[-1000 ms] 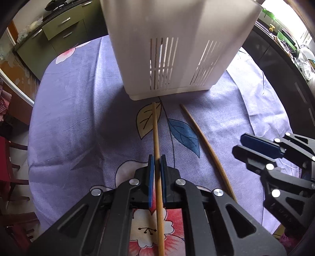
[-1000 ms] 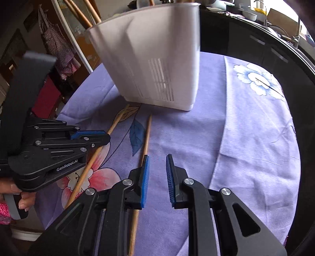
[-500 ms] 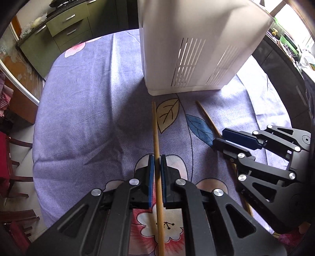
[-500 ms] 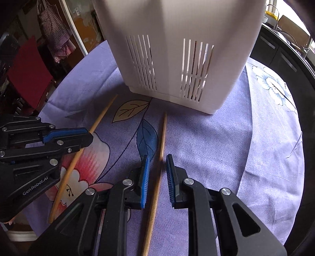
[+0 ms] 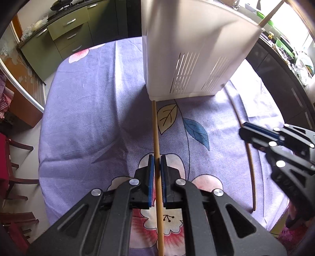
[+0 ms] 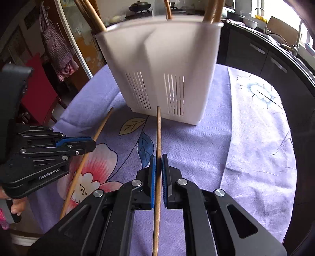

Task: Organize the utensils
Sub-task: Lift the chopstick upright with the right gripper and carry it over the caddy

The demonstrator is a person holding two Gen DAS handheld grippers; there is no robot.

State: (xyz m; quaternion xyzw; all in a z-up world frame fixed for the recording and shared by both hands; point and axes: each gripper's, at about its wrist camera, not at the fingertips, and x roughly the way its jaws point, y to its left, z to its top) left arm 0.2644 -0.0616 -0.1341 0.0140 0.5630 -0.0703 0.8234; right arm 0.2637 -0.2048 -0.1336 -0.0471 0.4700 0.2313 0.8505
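My left gripper (image 5: pixel 157 157) is shut on a pale wooden chopstick (image 5: pixel 155 128) whose far tip points at the base of the white slotted utensil holder (image 5: pixel 189 49). The right wrist view has that gripper (image 6: pixel 59 145) at the left with the pale chopstick (image 6: pixel 98 134) slanting through it. My right gripper (image 6: pixel 158 157) has its jaws closing, pads pressing on a darker chopstick (image 6: pixel 158 130); its tip overlaps the holder (image 6: pixel 163 74). Wooden utensil handles (image 6: pixel 94 17) stick out of the holder's top. From the left wrist the right gripper (image 5: pixel 256 135) and the darker chopstick (image 5: pixel 250 157) show at the right.
A purple floral tablecloth (image 6: pixel 246 147) covers the round table, whose edge drops off at the right by a dark counter (image 6: pixel 265 55). Green cabinets (image 5: pixel 65 33) stand behind. A red chair (image 6: pixel 37 92) is at the left. A person's hand (image 6: pixel 15 204) holds the left gripper.
The right gripper's jaws, open around the darker chopstick half a second ago, have shut on it, and its tip now reaches the holder. The left gripper keeps its grip and has drawn back slightly.
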